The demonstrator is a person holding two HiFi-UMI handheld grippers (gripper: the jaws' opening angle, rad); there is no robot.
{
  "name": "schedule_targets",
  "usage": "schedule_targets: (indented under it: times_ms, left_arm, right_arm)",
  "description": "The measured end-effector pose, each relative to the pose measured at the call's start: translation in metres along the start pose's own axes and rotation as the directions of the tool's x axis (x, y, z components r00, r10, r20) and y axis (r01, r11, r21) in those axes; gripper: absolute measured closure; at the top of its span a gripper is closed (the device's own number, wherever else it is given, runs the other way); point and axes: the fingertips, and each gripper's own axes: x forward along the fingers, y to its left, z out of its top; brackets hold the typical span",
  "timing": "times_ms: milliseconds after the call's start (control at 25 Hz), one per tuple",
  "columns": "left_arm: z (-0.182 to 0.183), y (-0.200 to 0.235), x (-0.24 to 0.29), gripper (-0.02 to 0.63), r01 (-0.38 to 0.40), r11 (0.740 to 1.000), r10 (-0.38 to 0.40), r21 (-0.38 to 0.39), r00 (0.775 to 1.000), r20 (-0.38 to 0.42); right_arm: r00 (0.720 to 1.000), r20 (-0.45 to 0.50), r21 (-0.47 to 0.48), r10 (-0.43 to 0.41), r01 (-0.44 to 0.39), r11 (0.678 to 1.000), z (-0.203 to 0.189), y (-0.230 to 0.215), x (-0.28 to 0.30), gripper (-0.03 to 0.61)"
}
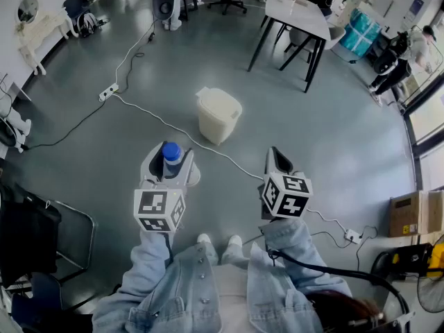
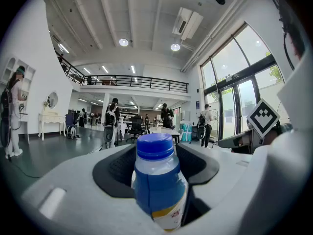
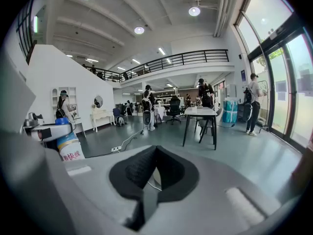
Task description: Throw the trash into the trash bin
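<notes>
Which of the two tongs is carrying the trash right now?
The left tongs: a blue-capped plastic bottle with a blue label stands clamped between them. The right tongs are closed and empty.

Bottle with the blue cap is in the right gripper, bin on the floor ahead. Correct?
No: the bottle is clamped in the left gripper, as the left gripper view shows; the right gripper holds nothing. The bin is on the floor ahead.

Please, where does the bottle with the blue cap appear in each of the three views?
Head view: the bottle is left of centre, held in the left tool.
Left gripper view: the bottle is at bottom centre, between the jaws.
Right gripper view: the bottle is at the far left edge.
Shared landmark: the white dressing table.
</notes>
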Motion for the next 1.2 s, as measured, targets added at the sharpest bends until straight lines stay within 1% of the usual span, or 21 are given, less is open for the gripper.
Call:
schedule_targets:
  times_ms: [160, 280, 520, 760, 880, 1000, 1200]
  left_arm:
    - [0.001, 0.006, 0.005, 0.341, -0.002, 1.000, 0.002, -0.003, 1.000, 0.006]
    - [-0.002, 0.010, 0.005, 0.341, -0.001, 1.000, 0.001, -0.009, 1.000, 0.000]
    - [-0.007, 0.016, 0.002, 0.341, 0.010, 1.000, -0.011, -0.014, 1.000, -0.004]
    - [-0.012, 0.015, 0.015, 0.341, 0.012, 1.000, -0.012, -0.017, 1.000, -0.015]
    - [-0.014, 0.015, 0.030, 0.341, 0.005, 1.000, -0.005, -0.014, 1.000, -0.022]
    - [-0.014, 0.014, 0.051, 0.341, -0.007, 1.000, 0.006, -0.011, 1.000, -0.027]
    - [-0.003, 0.005, 0.108, 0.341, -0.020, 1.000, 0.020, -0.017, 1.000, -0.013]
  right_arm:
    - [1.000, 0.006, 0.005, 0.006, -0.006, 1.000, 0.002, 0.003, 0.006, 0.575]
    - [0.999, 0.025, 0.032, 0.020, -0.020, 0.999, 0.004, 0.007, 0.009, 0.575]
    - [1.000, 0.023, 0.072, -0.013, 0.012, 0.997, 0.002, 0.006, 0.008, 0.575]
    - [0.999, -0.007, 0.126, -0.037, 0.038, 0.991, -0.008, -0.013, 0.021, 0.575]
    - [0.999, 0.001, 0.127, -0.044, 0.043, 0.991, -0.001, -0.024, 0.037, 0.575]
    - [1.000, 0.004, 0.131, -0.030, 0.029, 0.991, 0.006, -0.036, 0.056, 0.575]
    - [1.000, 0.018, 0.122, -0.006, 0.004, 0.993, 0.029, -0.070, 0.095, 0.575]
